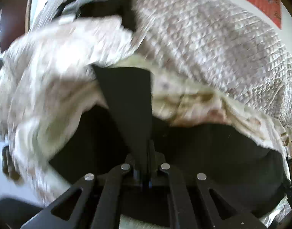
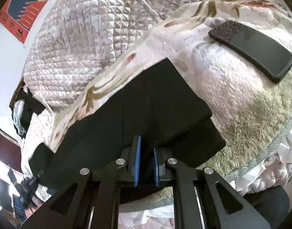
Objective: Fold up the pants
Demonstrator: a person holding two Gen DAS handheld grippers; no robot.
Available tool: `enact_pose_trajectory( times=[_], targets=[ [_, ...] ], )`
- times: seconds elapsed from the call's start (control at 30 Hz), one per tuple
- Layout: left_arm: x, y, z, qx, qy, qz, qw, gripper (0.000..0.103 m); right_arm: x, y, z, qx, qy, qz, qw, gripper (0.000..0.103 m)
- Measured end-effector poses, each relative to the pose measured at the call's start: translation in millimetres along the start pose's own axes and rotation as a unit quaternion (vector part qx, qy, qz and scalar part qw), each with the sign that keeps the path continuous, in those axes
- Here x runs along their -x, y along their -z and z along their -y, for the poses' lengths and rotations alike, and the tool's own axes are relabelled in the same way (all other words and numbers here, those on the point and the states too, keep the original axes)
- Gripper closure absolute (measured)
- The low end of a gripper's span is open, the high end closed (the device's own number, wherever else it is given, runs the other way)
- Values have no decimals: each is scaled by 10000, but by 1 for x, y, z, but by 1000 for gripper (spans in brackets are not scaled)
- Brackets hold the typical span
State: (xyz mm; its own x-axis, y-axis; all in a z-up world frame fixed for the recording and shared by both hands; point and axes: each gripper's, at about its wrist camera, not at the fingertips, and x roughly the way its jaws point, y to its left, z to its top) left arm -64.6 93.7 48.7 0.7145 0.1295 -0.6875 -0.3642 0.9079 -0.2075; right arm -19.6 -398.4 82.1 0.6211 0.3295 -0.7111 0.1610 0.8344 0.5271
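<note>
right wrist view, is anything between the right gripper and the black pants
Nothing visible: the right gripper sits directly at the near edge of the black pants. The phone lies off to the side on the blanket, apart from the pants.

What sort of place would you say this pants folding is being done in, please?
Most likely a bedroom, on a bed: the black pants lie on a fleecy floral blanket beside a heaped quilted comforter, with a phone on the blanket and a poster on the wall.

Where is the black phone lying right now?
In the right wrist view, the phone lies upper right on the fluffy blanket, apart from the black pants.
</note>
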Motion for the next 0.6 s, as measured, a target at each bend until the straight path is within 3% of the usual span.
enact_pose_trajectory(
  times=[0.13,0.2,0.27,0.43,0.5,0.57,0.6],
  targets=[
    [-19,16,-25,634,177,-516,9965,92,-6,1,12,-384,-124,-148,9991,90],
    [-19,14,-28,711,232,-445,9962,89,-4,2,12,-404,-166,-105,9990,88],
    [-17,11,-33,798,144,-305,9962,78,-1,2,9,-324,-144,-15,9994,85],
    [-25,8,-52,1137,2,-244,9932,77,-6,0,10,-442,-47,121,9989,85],
    [-29,4,-52,1150,-35,-230,9931,77,-7,-1,9,-377,19,184,9991,85],
    [-31,-2,-50,1111,-158,-159,9936,93,-6,-4,4,-287,164,266,9991,92],
    [-30,-5,-50,1077,-183,-130,9939,95,-6,-5,3,-258,201,291,9990,94]
  ],
)
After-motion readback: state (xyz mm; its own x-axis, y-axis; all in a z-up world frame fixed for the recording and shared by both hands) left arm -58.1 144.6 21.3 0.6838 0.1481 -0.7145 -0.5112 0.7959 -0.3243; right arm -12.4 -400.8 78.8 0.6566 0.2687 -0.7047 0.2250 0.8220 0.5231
